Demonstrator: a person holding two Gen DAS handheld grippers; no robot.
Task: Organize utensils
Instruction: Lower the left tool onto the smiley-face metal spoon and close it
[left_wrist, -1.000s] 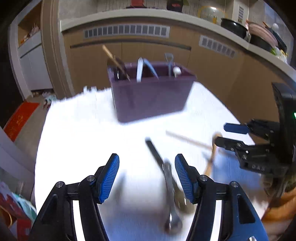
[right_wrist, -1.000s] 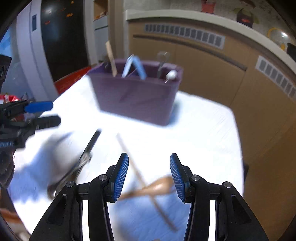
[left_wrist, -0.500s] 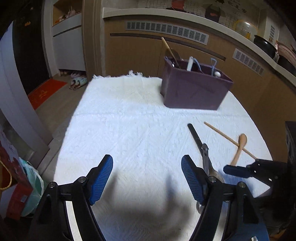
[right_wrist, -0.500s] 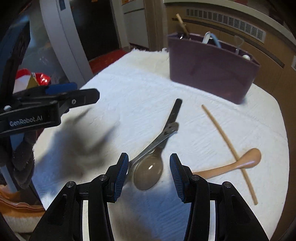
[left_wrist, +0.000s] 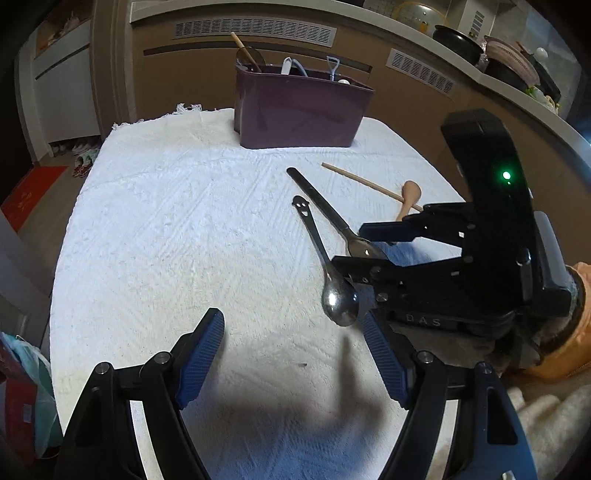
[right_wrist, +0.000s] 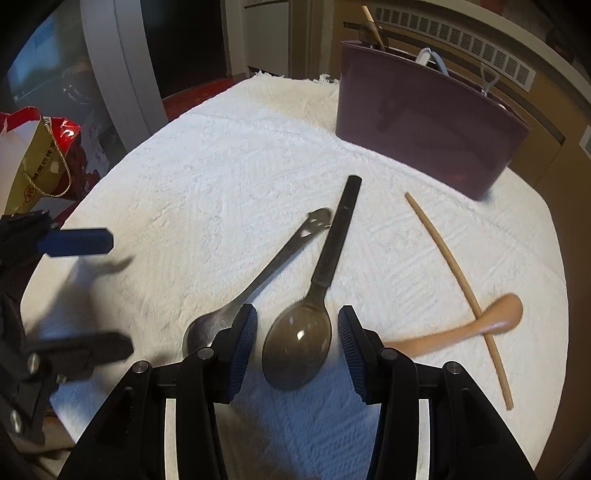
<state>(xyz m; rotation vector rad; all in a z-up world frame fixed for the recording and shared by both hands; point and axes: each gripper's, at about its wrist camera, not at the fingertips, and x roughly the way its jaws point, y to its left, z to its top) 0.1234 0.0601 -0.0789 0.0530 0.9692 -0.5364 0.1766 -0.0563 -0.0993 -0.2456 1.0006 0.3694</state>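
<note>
A purple utensil holder (left_wrist: 301, 107) (right_wrist: 424, 114) stands at the far side of a white cloth and holds several utensils. On the cloth lie a steel spoon with a smiley handle (left_wrist: 325, 258) (right_wrist: 258, 284), a black-handled spoon (left_wrist: 325, 210) (right_wrist: 317, 295), a wooden spoon (left_wrist: 408, 197) (right_wrist: 461, 328) and a wooden chopstick (left_wrist: 362, 181) (right_wrist: 458, 291). My right gripper (right_wrist: 297, 343) is open, low over the cloth, with the black-handled spoon's bowl between its fingers. My left gripper (left_wrist: 293, 354) is open and empty, just near of the steel spoon's bowl.
The white cloth (left_wrist: 166, 229) covers a round table with edges on all sides. Kitchen cabinets (left_wrist: 424, 74) stand behind, with pots on the counter. A red and gold bag (right_wrist: 44, 162) sits on the floor to the left.
My right gripper has moved forward and down, so the black-handled spoon's bowl now lies between its fingers. My left gripper has shifted right, closer to the steel spoon. Both stay open.
</note>
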